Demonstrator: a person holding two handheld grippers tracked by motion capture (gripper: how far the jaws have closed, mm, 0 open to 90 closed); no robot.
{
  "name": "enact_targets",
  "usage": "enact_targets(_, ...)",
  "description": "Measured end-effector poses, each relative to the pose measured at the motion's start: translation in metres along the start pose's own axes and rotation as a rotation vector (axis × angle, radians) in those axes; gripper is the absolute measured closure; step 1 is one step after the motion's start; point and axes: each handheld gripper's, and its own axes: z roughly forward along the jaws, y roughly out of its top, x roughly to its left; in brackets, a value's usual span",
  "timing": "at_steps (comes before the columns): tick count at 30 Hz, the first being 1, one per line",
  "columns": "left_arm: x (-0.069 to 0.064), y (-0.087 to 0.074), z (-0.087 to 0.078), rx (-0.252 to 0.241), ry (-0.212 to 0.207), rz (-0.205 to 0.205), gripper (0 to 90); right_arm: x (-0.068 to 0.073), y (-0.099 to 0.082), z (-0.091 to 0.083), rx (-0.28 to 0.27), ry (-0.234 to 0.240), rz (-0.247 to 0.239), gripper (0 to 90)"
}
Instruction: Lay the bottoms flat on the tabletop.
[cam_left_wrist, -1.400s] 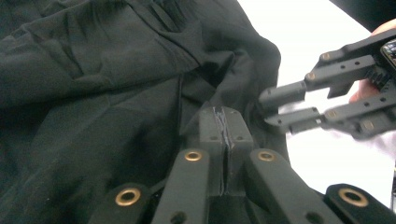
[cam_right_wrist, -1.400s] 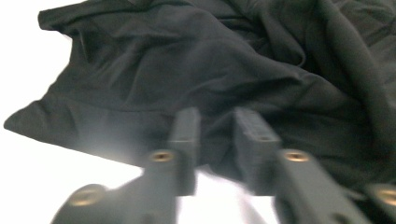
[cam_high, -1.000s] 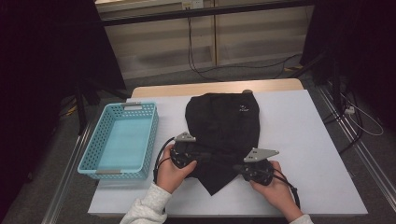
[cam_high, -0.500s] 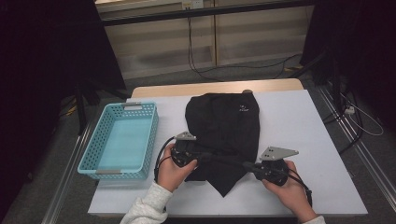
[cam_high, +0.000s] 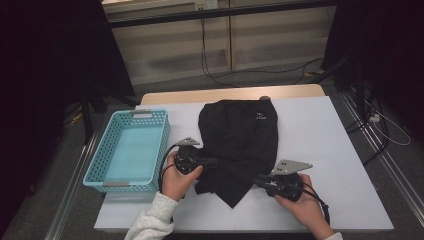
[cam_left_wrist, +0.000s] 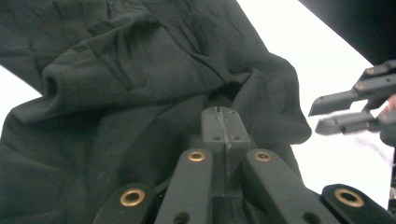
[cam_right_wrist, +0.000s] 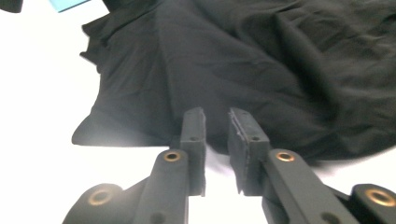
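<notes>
Black garment (cam_high: 239, 145) lies on the worktop (cam_high: 325, 150). Left gripper (cam_high: 200, 161) fingers pinch its near-left edge. Right gripper (cam_high: 260, 181) fingers, just opening with nothing between them, sit beside the near-right hem.

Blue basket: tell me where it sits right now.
In the high view, the blue basket sits on the white table's left edge, left of the black garment, beside the left gripper.

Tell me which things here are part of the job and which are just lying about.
Part of the job:
black garment
left gripper, shut on its edge
right gripper, jaws just opening, nothing between them

Lying about:
blue basket, left of the garment
cables on the floor beyond the table
</notes>
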Motion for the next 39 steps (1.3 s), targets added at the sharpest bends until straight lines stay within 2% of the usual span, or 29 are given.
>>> enact_targets(4,0.001,0.0,-0.001,-0.006,0.004,-0.001,90.0,0.006,-0.001,0.009,0.031,0.011,-0.025,67.4)
enact_targets(9,0.002,-0.001,-0.001,0.001,0.028,0.012,90.0,0.006,-0.002,0.018,0.066,-0.011,-0.03,57.6)
enact_targets(14,0.007,0.003,-0.015,-0.008,0.039,-0.005,90.0,0.003,-0.003,0.02,0.078,-0.027,-0.027,53.8)
enact_targets(18,0.006,0.0,-0.008,0.011,0.044,0.016,90.0,0.002,-0.004,0.022,0.084,-0.031,-0.022,49.8)
enact_targets(22,0.004,-0.001,-0.003,0.034,0.053,0.036,90.0,0.001,-0.004,0.022,0.081,-0.048,-0.027,49.6)
enact_targets(30,0.005,-0.005,0.001,0.067,0.064,0.033,90.0,-0.013,-0.002,0.014,0.032,-0.102,0.017,52.3)
enact_targets(39,0.007,-0.013,0.008,0.1,0.078,0.033,90.0,-0.016,-0.001,0.022,0.052,-0.087,0.015,52.1)
